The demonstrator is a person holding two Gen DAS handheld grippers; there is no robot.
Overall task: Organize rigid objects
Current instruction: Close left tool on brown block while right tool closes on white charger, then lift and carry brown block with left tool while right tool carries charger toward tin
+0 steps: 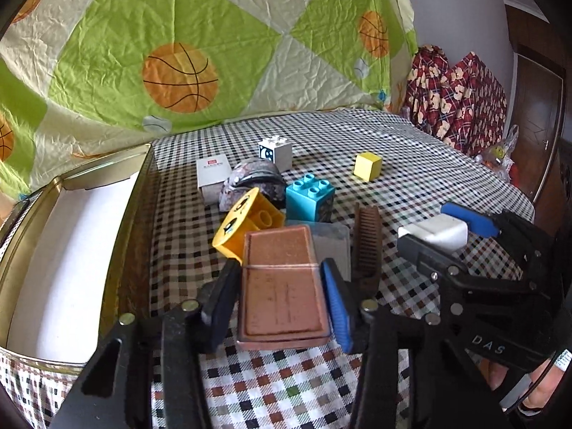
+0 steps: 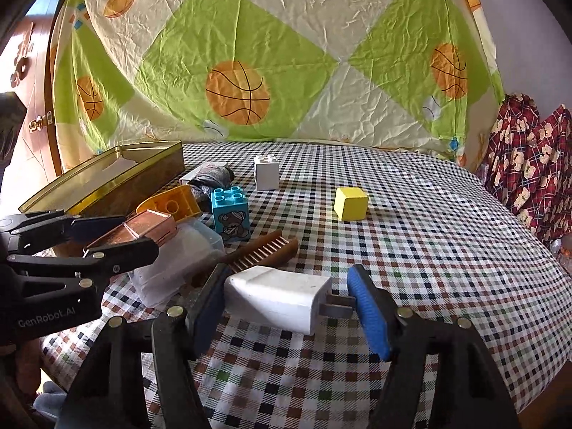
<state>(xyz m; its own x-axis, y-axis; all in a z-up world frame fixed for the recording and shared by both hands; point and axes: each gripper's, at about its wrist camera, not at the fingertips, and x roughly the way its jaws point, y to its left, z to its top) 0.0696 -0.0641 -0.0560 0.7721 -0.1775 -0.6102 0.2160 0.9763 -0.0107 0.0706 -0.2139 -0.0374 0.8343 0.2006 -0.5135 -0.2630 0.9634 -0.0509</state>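
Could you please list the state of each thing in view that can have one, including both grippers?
left gripper: closed on the copper case, which rests partly on the pale box
copper case: gripped at its sides
right gripper: jaws around the white charger, right pad touching the prongs
white charger: lying on its side
gold tin: open, white inside
yellow brick: tipped over
blue brick: upright, studs up

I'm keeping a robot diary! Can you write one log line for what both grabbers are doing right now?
left gripper: jaws shut on copper case | right gripper: jaws shut on white charger | gold tin: open, beside pile
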